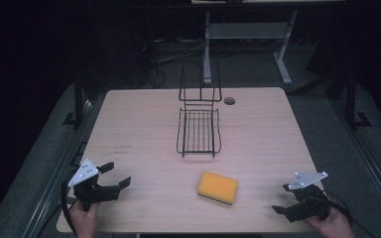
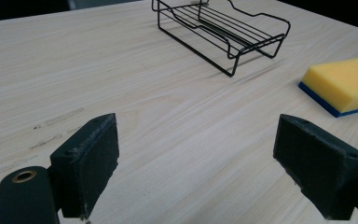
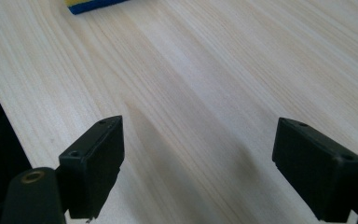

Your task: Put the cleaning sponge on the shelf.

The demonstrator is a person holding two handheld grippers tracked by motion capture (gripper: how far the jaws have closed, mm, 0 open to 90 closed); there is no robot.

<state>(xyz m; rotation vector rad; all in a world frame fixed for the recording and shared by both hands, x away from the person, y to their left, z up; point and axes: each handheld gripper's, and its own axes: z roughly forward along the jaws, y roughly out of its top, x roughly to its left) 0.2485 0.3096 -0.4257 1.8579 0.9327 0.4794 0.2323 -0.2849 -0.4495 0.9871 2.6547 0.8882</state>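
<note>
A yellow sponge [image 1: 218, 187] with a blue underside lies flat on the wooden table [image 1: 144, 129], near the front and right of centre; the same sponge [image 2: 342, 84] sits at the right edge of the left gripper view, and its corner [image 3: 91, 4] peeks in at the top of the right gripper view. A black wire rack [image 1: 199, 130] stands at mid-table; that rack [image 2: 221, 28] is empty. My left gripper [image 1: 116, 175] rests open at the front left, jaws wide apart over bare wood [image 2: 196, 154]. My right gripper [image 1: 281, 198] is open at the front right, holding nothing.
A small round hole [image 1: 229, 101] marks the tabletop behind the rack. Beyond the table stand a grey metal frame [image 1: 248, 34] and loose cables [image 1: 163, 57] on a dark floor. Faint scuff marks [image 2: 58, 123] show on the wood at the left.
</note>
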